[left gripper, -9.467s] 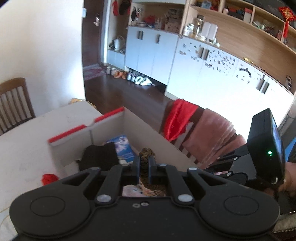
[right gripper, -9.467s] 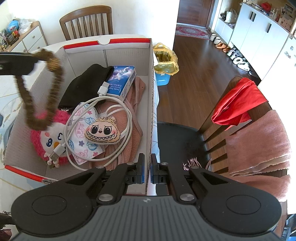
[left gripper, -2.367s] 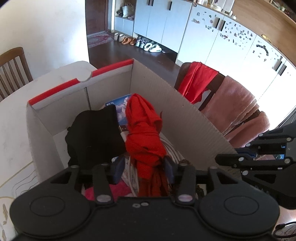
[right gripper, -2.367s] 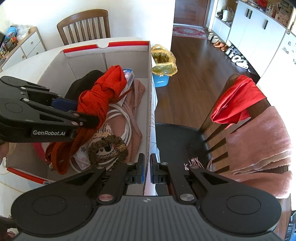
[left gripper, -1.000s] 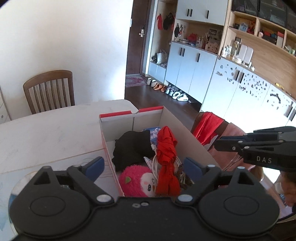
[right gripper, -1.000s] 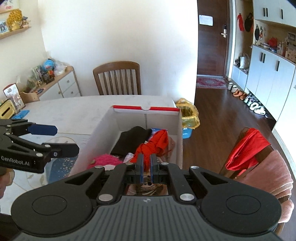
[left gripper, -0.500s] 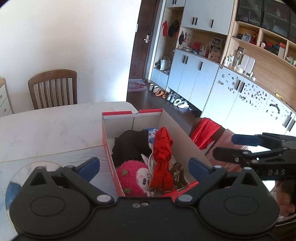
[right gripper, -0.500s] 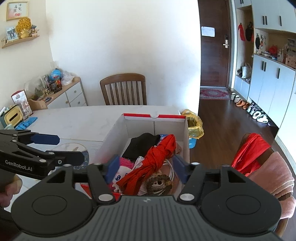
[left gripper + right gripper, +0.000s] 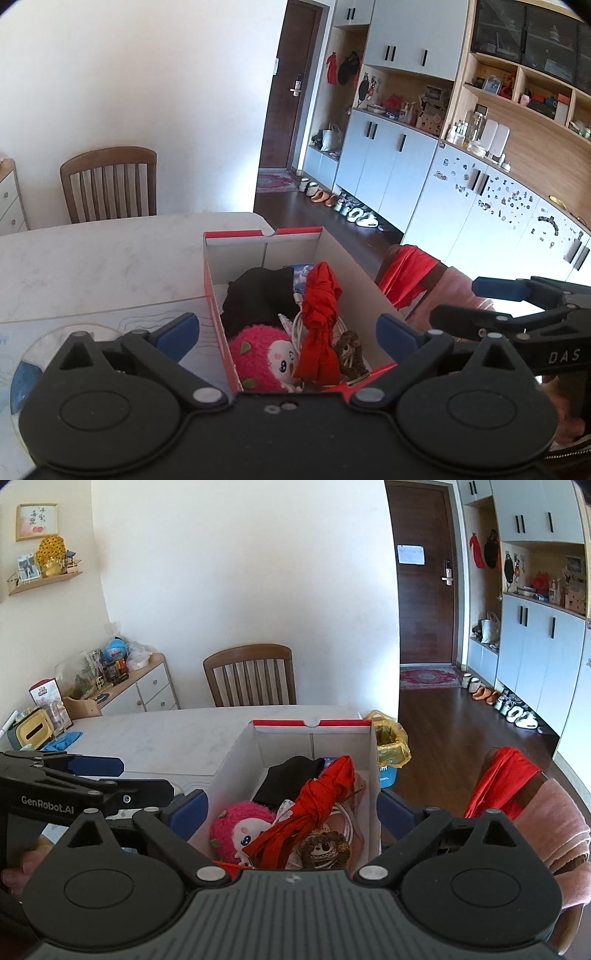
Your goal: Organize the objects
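Black left tool [image 9: 287, 328], right tool [image 9: 291, 805] both spread wide, just opened, holding nothing.

On my left gripper [image 9: 144, 788], seen from the right wrist camera, the side of the black arm reads "GenRobot.AI" in pale letters. On my right gripper [image 9: 454, 302], seen from the left wrist camera, the black arm carries the letters "DAS". The framed picture [image 9: 36, 521] on the wall bears brush characters too small for me to read.
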